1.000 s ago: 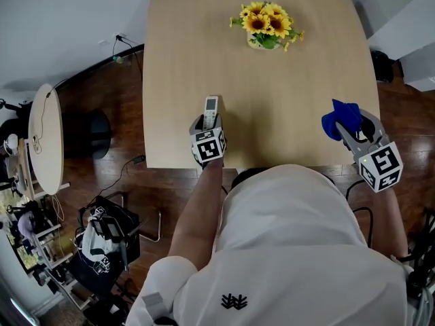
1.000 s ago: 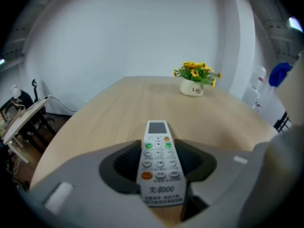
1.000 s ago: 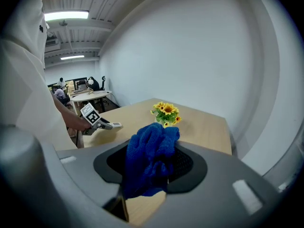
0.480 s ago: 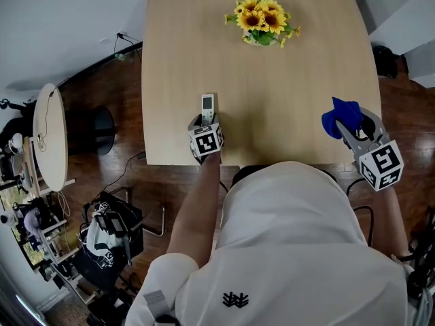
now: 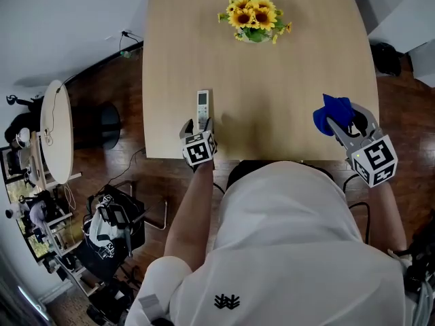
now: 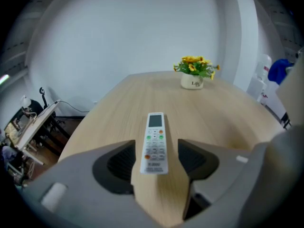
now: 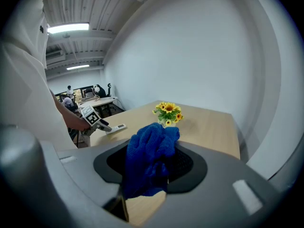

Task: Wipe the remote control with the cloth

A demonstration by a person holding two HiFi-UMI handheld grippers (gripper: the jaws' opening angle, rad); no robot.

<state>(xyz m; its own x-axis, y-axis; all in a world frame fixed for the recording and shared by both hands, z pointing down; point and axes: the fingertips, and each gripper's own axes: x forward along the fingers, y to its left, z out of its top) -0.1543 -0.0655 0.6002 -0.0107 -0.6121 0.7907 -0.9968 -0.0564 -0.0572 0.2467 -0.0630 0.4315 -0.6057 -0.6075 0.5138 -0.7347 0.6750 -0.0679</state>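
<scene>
Remote control lies flat on the table in your head view. It sits to the near left of the sunflower pot and well apart from it, its length running away from you. Your left gripper sits at its near end. Your right gripper is out to the pot's near right, with a blue cloth bunched at its tip.

Your left gripper view shows what the head view cannot. The jaws stand apart, and the remote's near end lies between them with bare wood showing on either side. Its screen and buttons face up. The pot stands beyond it, a little to the right.

Your right gripper view shows its jaws clamped on the cloth, which bulges up above them. The pot stands beyond, with the remote and the left gripper to the pot's left.

You have one remote, one cloth, one sunflower pot and two grippers.
</scene>
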